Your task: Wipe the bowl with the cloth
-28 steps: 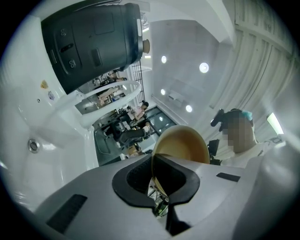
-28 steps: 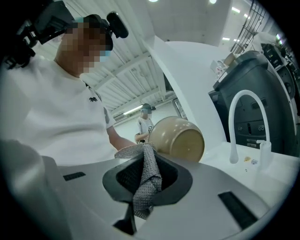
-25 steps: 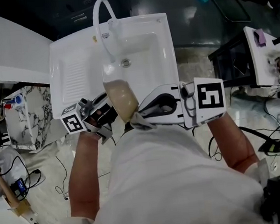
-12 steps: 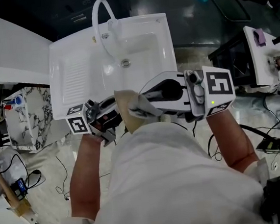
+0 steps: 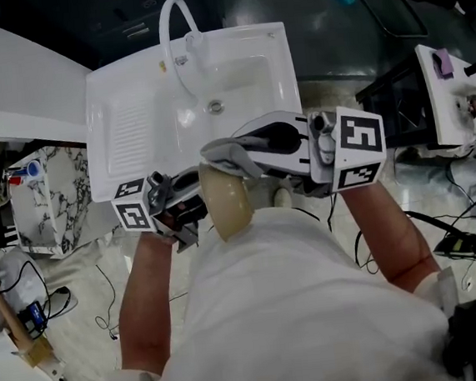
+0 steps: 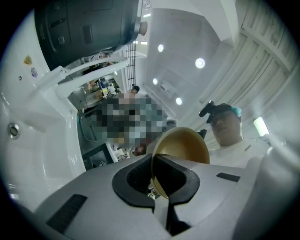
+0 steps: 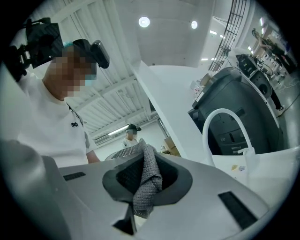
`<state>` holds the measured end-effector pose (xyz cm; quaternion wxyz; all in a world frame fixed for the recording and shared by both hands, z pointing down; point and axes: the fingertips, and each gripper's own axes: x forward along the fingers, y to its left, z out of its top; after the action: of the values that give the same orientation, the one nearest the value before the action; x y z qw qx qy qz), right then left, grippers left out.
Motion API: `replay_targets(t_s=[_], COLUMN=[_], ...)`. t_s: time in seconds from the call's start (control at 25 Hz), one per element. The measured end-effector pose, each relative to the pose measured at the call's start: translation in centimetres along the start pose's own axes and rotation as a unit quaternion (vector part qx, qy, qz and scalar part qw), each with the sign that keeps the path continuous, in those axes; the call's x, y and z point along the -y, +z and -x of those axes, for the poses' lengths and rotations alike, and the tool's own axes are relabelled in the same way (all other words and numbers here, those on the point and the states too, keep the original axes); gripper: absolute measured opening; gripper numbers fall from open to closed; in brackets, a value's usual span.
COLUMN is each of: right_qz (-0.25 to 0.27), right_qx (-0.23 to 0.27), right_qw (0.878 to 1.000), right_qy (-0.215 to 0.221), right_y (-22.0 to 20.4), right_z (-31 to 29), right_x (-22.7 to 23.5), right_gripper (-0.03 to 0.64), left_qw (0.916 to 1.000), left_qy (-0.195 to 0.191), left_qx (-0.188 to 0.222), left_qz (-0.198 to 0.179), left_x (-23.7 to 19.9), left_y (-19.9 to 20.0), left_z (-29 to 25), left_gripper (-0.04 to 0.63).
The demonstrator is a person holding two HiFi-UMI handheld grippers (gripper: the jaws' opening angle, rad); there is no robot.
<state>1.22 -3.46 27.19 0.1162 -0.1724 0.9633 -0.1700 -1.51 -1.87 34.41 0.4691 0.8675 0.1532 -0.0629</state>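
Nothing legible for you here. The two white cubes with black square markers show coded patterns only; the small black emblem on your white shirt is unreadable.

A white sink with a curved faucet stands beside a marbled cabinet.

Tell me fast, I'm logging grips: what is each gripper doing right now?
Left gripper: shut on the rim of the tan bowl.
Right gripper: shut on the grey cloth.
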Motion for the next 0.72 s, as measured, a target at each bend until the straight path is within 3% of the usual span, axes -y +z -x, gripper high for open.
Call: replay_targets(t_s=[0.36,0.72], right_qz=[-0.012,-0.025], right_qx=[-0.044,-0.088], right_qw=[0.999,0.996], right_qy=[-0.029,0.006], right_y=[-3.0,-5.6], right_z=[0.2,0.1], right_x=[1.0,-1.0], right_gripper=[0.035,0.035], left_qw=[0.9986,0.9962], left_qy=[-0.027,-0.004], left_qx=[0.044,0.087], left_qz=[-0.005,-0.006], left_x=[1.3,0.3], left_y=[1.8,3.9], left_z=[0.0,1.7], left_gripper=[0.018,0.018])
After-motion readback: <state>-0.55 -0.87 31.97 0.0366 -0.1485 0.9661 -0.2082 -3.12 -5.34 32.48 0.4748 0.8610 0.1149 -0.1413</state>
